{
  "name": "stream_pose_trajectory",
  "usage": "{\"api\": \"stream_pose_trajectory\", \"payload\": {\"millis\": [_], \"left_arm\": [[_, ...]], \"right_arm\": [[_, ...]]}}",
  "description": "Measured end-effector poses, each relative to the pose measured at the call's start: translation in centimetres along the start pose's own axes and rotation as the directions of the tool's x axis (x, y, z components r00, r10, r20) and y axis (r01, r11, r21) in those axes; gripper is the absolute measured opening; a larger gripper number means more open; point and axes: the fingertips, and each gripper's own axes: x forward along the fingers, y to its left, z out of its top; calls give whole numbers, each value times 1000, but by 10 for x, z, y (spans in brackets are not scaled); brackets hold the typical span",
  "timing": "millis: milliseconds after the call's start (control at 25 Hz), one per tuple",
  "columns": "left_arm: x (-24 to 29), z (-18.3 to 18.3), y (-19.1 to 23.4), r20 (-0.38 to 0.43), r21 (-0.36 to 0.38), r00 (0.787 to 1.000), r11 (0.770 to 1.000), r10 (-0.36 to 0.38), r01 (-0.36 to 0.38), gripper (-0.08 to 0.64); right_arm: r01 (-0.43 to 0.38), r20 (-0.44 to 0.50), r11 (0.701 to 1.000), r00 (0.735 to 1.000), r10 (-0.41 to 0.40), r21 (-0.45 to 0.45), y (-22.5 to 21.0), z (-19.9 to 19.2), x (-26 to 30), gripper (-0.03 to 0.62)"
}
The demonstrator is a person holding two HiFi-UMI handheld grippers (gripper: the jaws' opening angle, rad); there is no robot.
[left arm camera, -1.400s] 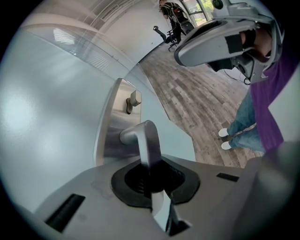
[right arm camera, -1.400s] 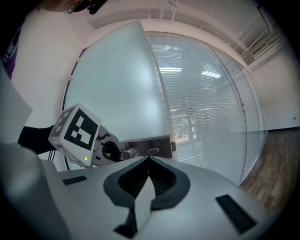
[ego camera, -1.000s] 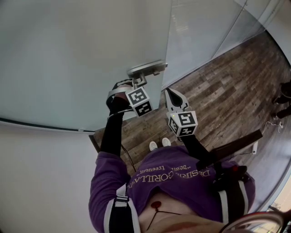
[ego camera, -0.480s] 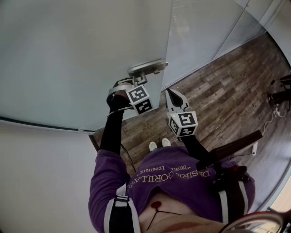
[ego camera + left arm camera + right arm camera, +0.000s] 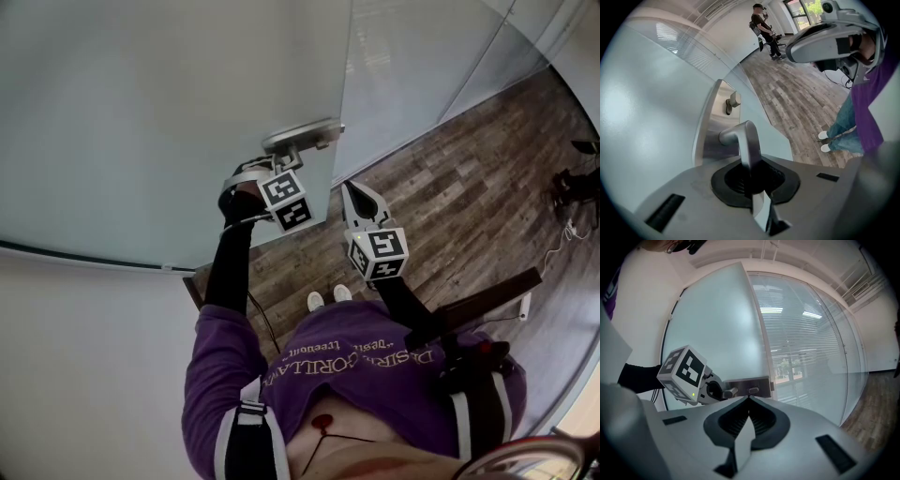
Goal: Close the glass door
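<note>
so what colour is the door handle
The door handle is plain brushed silver metal, clearest in the left gripper view.

The right gripper (image 5: 749, 400) hung with its jaws pressed together, nothing between them, pointing at the frosted glass door (image 5: 717, 329). Just beyond its tips, the left gripper (image 5: 719, 391) sat right up against the handle (image 5: 731, 391) on the metal plate (image 5: 754, 386) at the door's edge. A glass wall (image 5: 811, 348) with blinds ran off to the right.

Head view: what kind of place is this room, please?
Probably an office interior: a frosted glass door with a metal lever handle, glass partition walls beside it, and a wood-look plank floor.
</note>
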Motion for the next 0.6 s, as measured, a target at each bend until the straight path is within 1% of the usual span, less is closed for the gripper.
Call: {"api": "stream_pose_trajectory", "payload": {"millis": [400,600], "left_arm": [[4,2,7,-1,-10,1000,1000,-1,1,23],[7,5,11,1,-10,1000,1000,-6,6,23]], "right_arm": [[0,3,1000,1000,0,0,-4,3,3,-3],[16,2,1000,1000,-16,9,-6,6,5,-3]]}}
